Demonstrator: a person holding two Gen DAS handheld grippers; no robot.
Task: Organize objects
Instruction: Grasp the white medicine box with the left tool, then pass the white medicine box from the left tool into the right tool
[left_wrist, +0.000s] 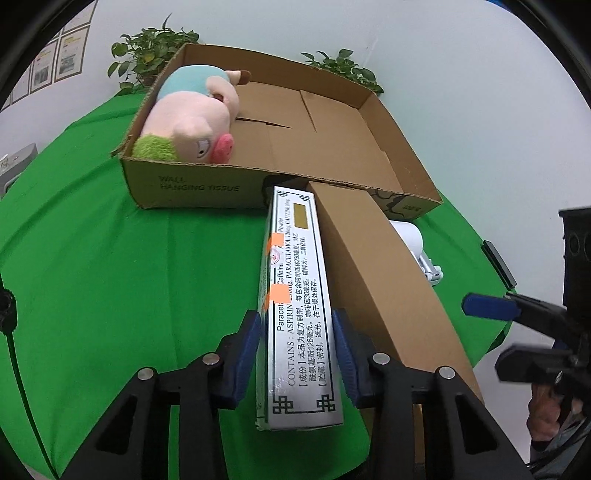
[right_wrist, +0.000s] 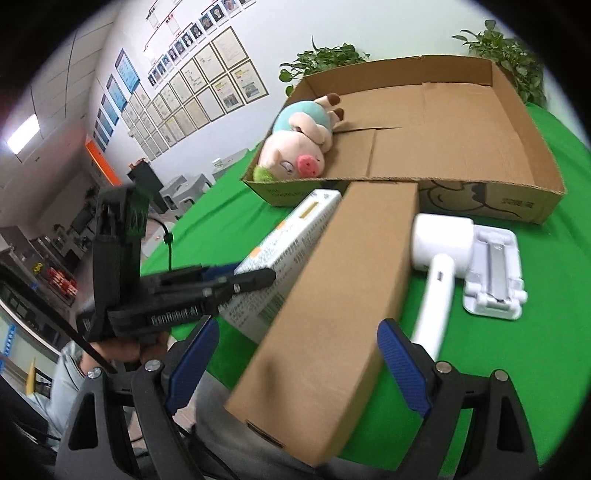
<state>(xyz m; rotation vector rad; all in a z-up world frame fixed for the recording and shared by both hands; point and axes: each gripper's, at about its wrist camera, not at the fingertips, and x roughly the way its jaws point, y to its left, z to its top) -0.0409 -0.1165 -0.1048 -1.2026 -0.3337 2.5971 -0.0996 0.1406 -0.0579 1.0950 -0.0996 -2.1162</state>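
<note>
My left gripper (left_wrist: 295, 350) pinches the glossy medicine box (left_wrist: 295, 314); right gripper (right_wrist: 295, 365) spread around the long cardboard box (right_wrist: 332, 295), beside the cardboard tray (left_wrist: 207, 184).

The left gripper (left_wrist: 296, 356) is a black plastic frame with angular, triangular cut-outs, and a round silver screw head sits behind each finger on both sides. Its fingers (left_wrist: 242, 354) carry blue textured pads on their inner faces. A thin black cable runs along the outer left of the frame. The right gripper (right_wrist: 295, 365) is built the same — black struts, silver screws, blue ribbed pads (right_wrist: 402, 365). From the right wrist, the left unit's black body shows white lettering along its side — behind it a hand (right_wrist: 122, 350) with bare skin and a light grey-blue sleeve.
</note>
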